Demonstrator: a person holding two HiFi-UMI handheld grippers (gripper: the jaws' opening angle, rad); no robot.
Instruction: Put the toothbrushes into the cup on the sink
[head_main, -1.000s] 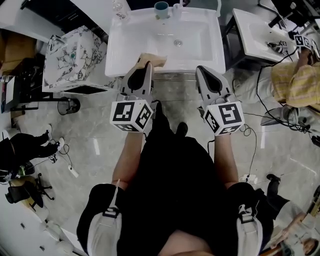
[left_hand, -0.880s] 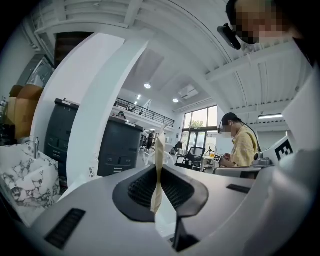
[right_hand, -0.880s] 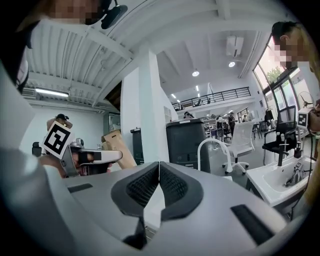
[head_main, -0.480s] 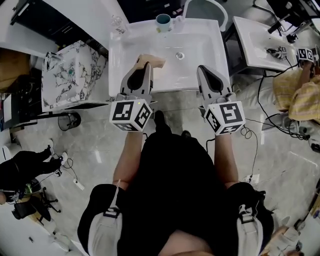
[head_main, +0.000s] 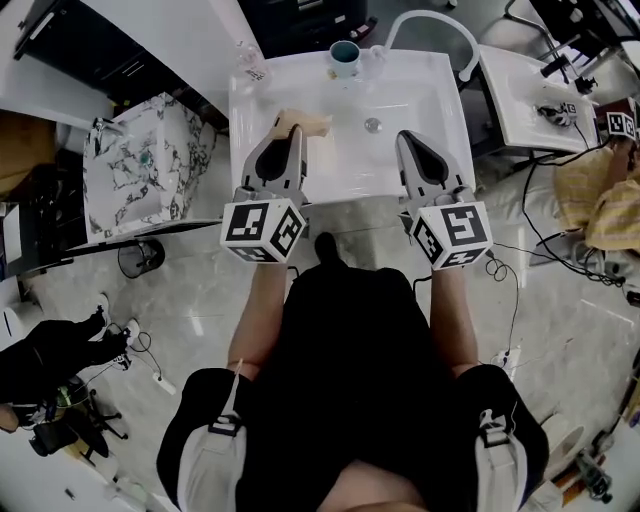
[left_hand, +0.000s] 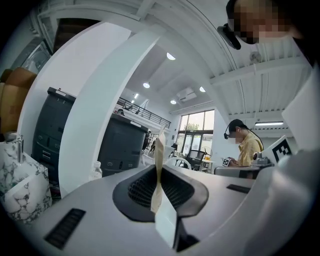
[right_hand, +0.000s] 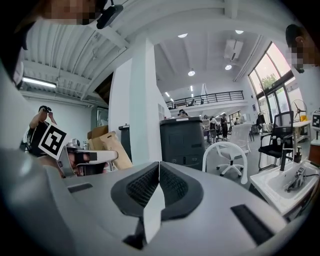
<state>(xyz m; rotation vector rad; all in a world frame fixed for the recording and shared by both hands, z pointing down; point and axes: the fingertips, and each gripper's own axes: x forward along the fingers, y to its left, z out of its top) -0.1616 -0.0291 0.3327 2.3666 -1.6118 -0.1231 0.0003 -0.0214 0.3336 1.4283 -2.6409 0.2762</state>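
One white sink (head_main: 420, 100) fills the 12 o'clock part of the head view, its basin bare round the drain (head_main: 372, 125). Near it at 9 o'clock stands a marble-patterned cabinet (head_main: 150, 165). Both grippers hang over the sink's near edge. The left gripper (head_main: 291, 133), at 7 o'clock of the basin, is clenched on a thin beige sheet (head_main: 308, 123) that stands edge-on between its jaws and pokes out past their tips. The right gripper (head_main: 407, 138), at 5 o'clock, has its jaws pressed together on nothing. The teal cup (head_main: 345, 58) sits on the sink's far rim at 12 o'clock, well apart from both grippers. Its inside is dark, and what it holds is too small to tell. A clear bottle (head_main: 248, 62) stands at the sink's 10 o'clock corner.
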